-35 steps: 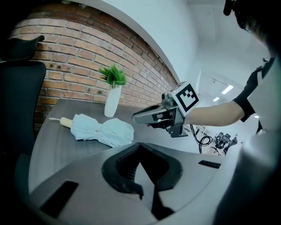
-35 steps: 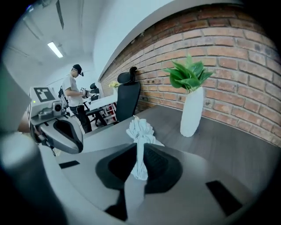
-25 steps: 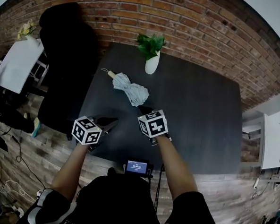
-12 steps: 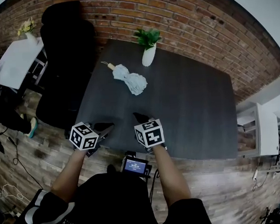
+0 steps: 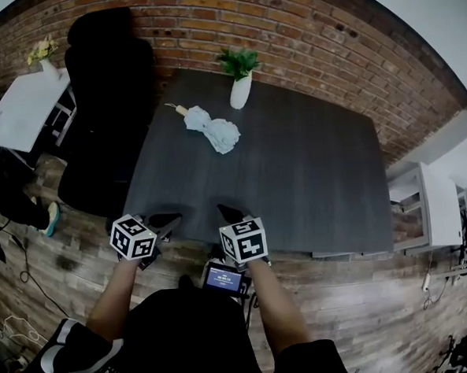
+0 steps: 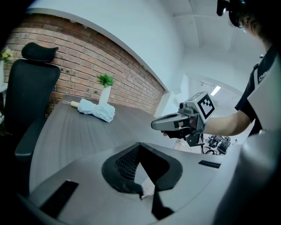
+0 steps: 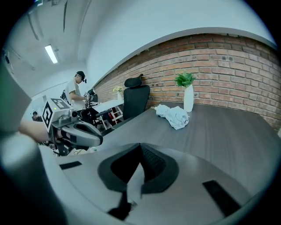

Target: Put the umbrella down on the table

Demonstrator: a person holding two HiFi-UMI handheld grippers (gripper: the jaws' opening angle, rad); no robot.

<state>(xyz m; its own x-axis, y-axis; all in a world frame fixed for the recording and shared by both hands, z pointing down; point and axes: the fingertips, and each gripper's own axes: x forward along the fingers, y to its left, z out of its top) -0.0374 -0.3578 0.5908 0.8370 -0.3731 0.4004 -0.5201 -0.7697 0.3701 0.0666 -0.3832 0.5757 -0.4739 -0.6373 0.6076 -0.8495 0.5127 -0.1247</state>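
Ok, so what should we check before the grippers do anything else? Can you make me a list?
1. Umbrella is down on the table: ok. It lies folded on the far side.
2. Left gripper is empty: ok. Its jaws are together with nothing between them.
3. Right gripper is empty: ok. Its jaws are together with nothing between them.
4. Both grippers are away from the umbrella: ok. They are at the table's near edge.
5. Vase is standing up: ok. It is upright beyond the umbrella.
6. Umbrella's strap is fastened: cannot tell.
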